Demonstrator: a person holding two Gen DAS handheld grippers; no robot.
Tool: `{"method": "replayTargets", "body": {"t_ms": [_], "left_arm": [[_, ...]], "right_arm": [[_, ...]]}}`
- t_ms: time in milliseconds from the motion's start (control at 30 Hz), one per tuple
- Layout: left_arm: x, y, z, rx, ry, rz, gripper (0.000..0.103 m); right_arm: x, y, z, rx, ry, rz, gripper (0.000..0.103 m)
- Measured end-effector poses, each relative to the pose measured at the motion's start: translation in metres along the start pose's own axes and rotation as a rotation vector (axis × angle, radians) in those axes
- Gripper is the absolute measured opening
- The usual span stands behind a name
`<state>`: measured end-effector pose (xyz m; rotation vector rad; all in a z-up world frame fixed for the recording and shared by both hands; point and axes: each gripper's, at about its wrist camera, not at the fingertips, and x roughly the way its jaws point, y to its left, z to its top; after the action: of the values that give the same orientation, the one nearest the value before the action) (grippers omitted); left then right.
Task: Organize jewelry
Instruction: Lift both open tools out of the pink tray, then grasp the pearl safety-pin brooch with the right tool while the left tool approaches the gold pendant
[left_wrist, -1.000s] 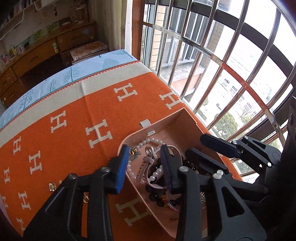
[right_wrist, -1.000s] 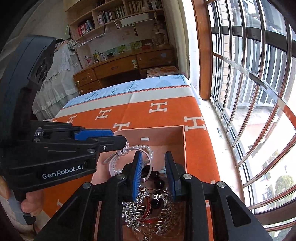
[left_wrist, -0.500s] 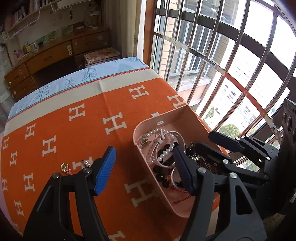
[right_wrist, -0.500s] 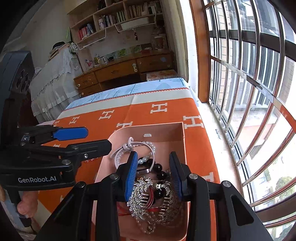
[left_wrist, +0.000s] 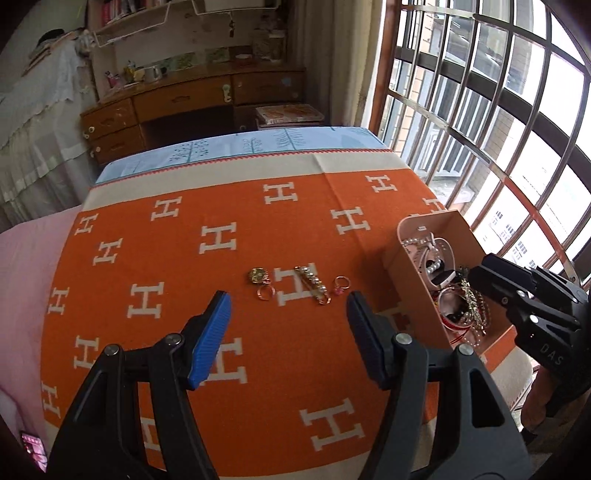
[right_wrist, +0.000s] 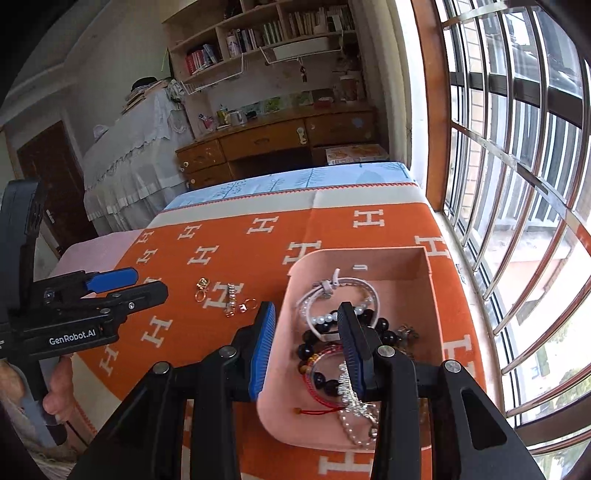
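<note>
A pink open box (right_wrist: 400, 260) (left_wrist: 410, 273) full of bracelets, pearls and a silver crown sits on the orange blanket by the window. Loose on the blanket left of it lie a gold brooch (left_wrist: 257, 275), a copper ring (left_wrist: 266, 292), a pearl hair clip (left_wrist: 311, 283) and a pink-stone ring (left_wrist: 342, 284); they also show in the right wrist view, the hair clip (right_wrist: 231, 295) among them. My left gripper (left_wrist: 288, 314) is open and empty, above the blanket just short of these pieces. My right gripper (right_wrist: 306, 325) is open and empty over the box's left wall.
The orange blanket (left_wrist: 177, 258) with white H marks covers the bed. A barred window (right_wrist: 517, 147) runs along the right. A wooden desk (right_wrist: 273, 142) and shelves stand at the far end. A phone (left_wrist: 33, 445) lies at the lower left.
My left gripper has left the box, opened wide and swung left over the loose pieces. My right gripper has opened wider and drawn back a little above the box.
</note>
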<state>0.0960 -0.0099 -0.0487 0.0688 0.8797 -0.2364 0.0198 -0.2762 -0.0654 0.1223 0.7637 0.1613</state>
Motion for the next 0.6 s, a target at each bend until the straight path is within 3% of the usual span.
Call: {"method": "replayTargets", "body": {"t_ms": [300, 600], "left_arm": [[-0.013, 0.044, -0.013, -0.034, -0.040, 0.075, 0.062], [0.005, 0.064, -0.023, -0.047, -0.005, 0.057, 0.049]], "right_arm": [[0.015, 0.067, 0.012, -0.110, 0.023, 0.071, 0.036], [0.084, 0.107, 0.034, -0.139, 0.219, 0.146, 0.031]]}}
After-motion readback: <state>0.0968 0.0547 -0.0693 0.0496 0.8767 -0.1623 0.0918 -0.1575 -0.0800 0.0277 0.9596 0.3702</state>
